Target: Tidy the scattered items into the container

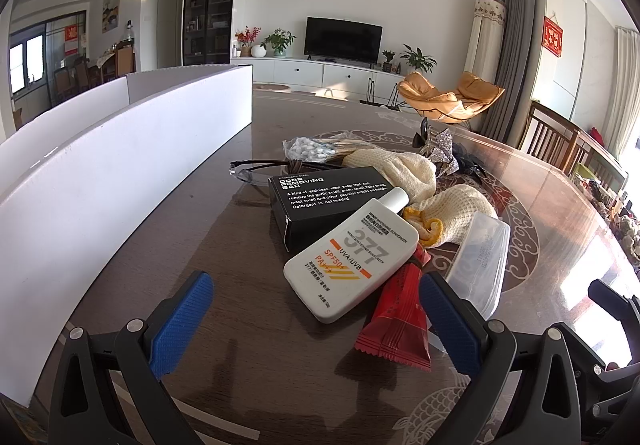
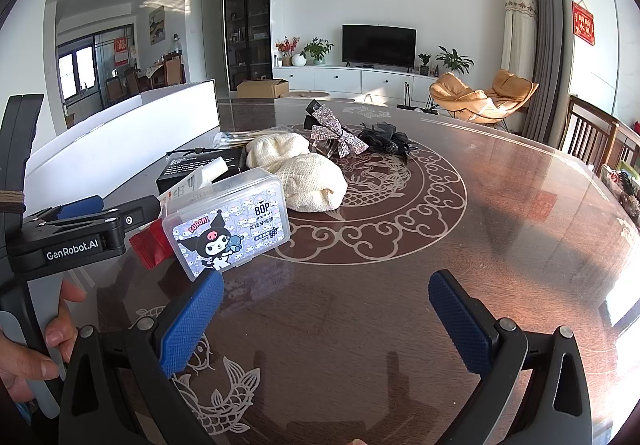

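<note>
both jaws stand wide open, holding nothing. our left gripper (image 1: 316, 325) hovers low over the table (image 2: 400, 305), its fingers either side of the near end of the pile; our right gripper (image 2: 326, 319) sits over bare table just right of it. the white container (image 1: 120, 173) stands to the left, just beside the pile.

pile, near to far:
- white sunscreen tube (image 1: 352, 261), lying on the black box (image 1: 320, 201) and the red sachet (image 1: 396, 317). it reads "377", "spf50+", "uva/uvb". likely light, smooth and a bit slippery; we'd pinch across the flat body, not the cap.
- red sachet: thin, crinkly, limp. we'd take it by a sealed edge.
- clear plastic box (image 2: 228, 221), printed "kuromi" and "bop". rigid, light, slick; we'd grip across the short sides.
- black box, reads "odor removing bar", "stainless steel soap". stiff carton, could be heavier than it looks; we'd grip across the narrow width.
- cream knit cloths (image 2: 312, 185): soft, grab-anywhere, will drape.
- bag of cotton swabs (image 1: 316, 149), glasses (image 1: 256, 175), sparkly bow (image 2: 334, 135), black hair clip (image 2: 384, 139) further back. glasses look fragile; we'd take them by the frame, not the lens.

the left gripper shows "genrobot.ai" on its side in the right wrist view.

our guess: the sunscreen tube goes first, being on top and nearest the left fingers.
</note>
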Demonstrator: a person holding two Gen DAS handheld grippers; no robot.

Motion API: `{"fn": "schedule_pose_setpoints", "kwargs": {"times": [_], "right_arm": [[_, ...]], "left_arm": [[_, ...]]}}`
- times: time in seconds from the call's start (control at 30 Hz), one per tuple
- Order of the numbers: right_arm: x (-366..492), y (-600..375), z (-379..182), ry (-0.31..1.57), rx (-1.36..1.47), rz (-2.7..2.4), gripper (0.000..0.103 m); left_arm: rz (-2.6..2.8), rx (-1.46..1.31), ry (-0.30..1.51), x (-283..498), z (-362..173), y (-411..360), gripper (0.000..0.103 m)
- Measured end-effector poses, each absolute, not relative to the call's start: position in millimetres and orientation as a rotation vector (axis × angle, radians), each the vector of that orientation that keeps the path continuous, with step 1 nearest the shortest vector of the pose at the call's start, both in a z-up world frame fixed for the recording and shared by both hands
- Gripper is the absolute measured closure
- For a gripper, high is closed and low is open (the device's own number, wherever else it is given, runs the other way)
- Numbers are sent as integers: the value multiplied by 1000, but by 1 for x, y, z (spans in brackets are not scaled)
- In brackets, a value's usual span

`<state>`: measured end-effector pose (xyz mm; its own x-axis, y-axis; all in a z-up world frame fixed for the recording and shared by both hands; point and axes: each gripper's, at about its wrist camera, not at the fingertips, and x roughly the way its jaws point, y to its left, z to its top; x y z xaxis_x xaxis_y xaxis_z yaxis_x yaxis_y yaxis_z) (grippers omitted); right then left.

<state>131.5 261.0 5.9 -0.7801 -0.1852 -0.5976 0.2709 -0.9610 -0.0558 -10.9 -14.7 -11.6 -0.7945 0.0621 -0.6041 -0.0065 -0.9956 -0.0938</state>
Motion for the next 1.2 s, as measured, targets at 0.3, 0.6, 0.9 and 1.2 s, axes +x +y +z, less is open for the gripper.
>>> {"fn": "schedule_pose_setpoints", "kwargs": {"times": [0.3,0.6,0.9,1.2], "right_arm": [[131,261,6,206,905,-2747,0],[131,261,6,206,906,-2747,0],[131,261,5,208,909,-2746,0],[131,261,5,209,912,-2746,0]], "left_arm": [[2938,-993,-137,-11,-12,-15,0],[2938,-993,-138,-11,-12,-15,0],[2938,-993,-138,-10,-12,-15,0],[2937,-993,-139,-10,-12,-15,0]]}}
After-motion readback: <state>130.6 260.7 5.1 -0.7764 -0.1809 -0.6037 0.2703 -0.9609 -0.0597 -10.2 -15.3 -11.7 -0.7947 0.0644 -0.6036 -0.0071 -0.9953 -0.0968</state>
